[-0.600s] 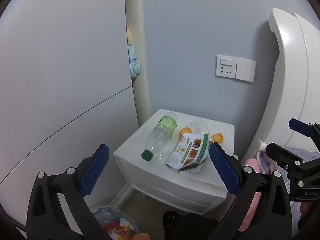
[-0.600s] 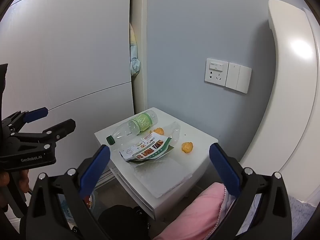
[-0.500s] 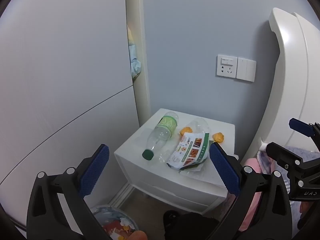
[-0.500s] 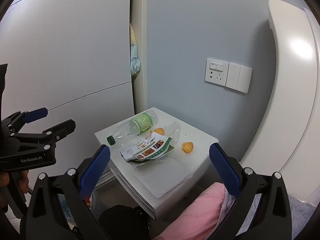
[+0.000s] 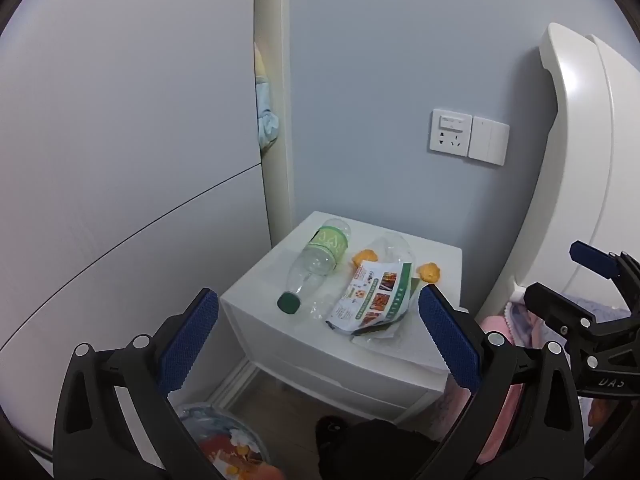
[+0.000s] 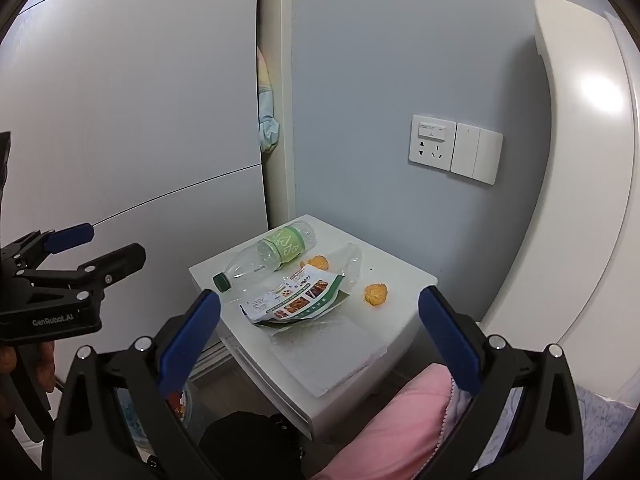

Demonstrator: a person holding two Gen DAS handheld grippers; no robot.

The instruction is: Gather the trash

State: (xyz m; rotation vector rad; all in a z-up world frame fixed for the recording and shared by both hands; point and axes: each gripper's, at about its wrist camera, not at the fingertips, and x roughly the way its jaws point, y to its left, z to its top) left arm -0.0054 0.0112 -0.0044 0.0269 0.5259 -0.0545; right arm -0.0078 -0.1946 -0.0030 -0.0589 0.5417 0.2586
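Trash sits on the nightstand [image 5: 248, 292] in the corner: a bottle [image 5: 318, 258] lies on its side at the nightstand's left, green cap toward me; a leaflet [image 5: 370, 300] lies just right of the bottle over clear plastic; two orange scraps [image 5: 429, 273] lie behind the leaflet. My left gripper [image 5: 318, 344] and right gripper [image 6: 320, 340] both stand wide, holding nothing, apart from the nightstand. A bin [image 5: 218, 438] with litter stands on the floor at the nightstand's front left.
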